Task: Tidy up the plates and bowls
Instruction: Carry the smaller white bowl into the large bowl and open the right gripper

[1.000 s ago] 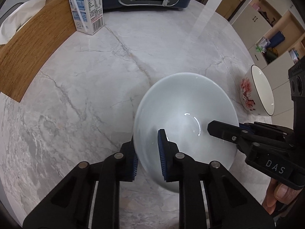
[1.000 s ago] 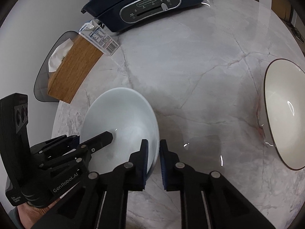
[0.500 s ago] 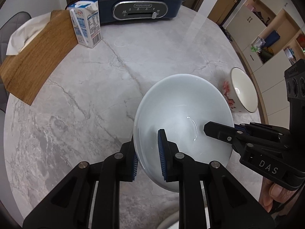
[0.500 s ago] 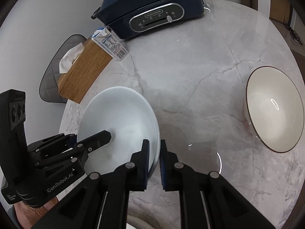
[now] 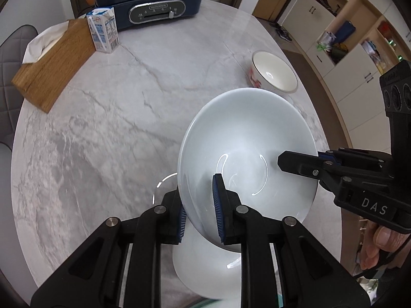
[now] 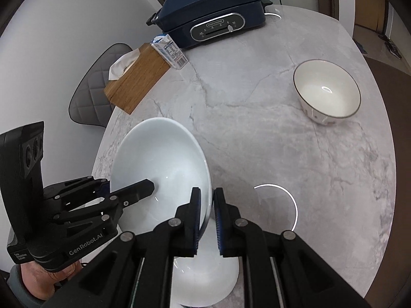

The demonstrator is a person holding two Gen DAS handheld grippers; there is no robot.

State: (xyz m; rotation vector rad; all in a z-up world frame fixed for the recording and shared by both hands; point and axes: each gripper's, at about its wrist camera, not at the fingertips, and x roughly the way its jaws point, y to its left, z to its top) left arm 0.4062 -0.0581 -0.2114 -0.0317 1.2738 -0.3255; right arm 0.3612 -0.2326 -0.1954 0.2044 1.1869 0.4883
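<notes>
Two grippers clamping one white bowl point(image 5: 246, 138) by opposite sides of its rim, lifting it clear of the marble worktop point(image 5: 102, 133): left gripper point(image 5: 199, 205) pinching the near-left rim between blue-padded fingers point(image 5: 217, 202) drawn narrow, right gripper point(image 6: 205, 215) doing likewise on the far side, one finger inside the bowl and one outside. Hovering directly above a second white dish point(image 6: 205, 277) sitting on the worktop's near edge. Showing "DAS" in white letters on the right gripper's body in the left wrist view, and "GenRobot.AI" on the left gripper's body in the right wrist view. Standing well apart toward the right edge, a floral bowl point(image 6: 326, 91) with a dark rim, red blossoms on its outer wall. Resting at the far end, a navy electric cooker point(image 6: 213, 12) reading "BUICK" on its lid, its control-panel lettering too small to read. Sitting just beside it, a blue-and-white milk carton point(image 5: 102, 32) with unreadable print, touching a wooden tissue box point(image 5: 54, 61).
</notes>
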